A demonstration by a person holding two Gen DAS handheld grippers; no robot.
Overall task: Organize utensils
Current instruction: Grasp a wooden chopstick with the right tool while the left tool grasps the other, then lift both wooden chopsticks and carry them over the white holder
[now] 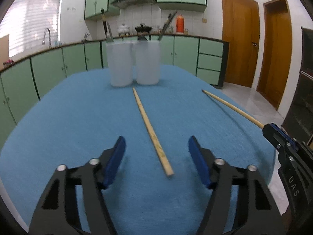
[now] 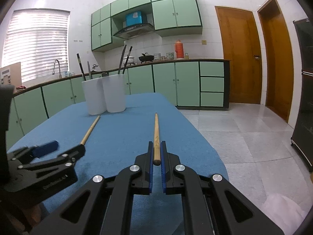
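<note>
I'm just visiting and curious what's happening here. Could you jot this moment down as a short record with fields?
Setting: kitchen, blue table
Right tool: shut on a wooden chopstick
Left tool: open, around the other chopstick lying on the table
Containers: two white cups side by side, dark utensils inside
Job status: both wooden chopsticks not yet in a cup

The left gripper point(image 1: 156, 156) is held with its blue fingers wide apart at six o'clock, above a blue tablecloth point(image 1: 68, 121). A wooden chopstick point(image 1: 151, 130) is laid between them, pointed toward two white holders point(image 1: 135, 62) at twelve o'clock.
</note>
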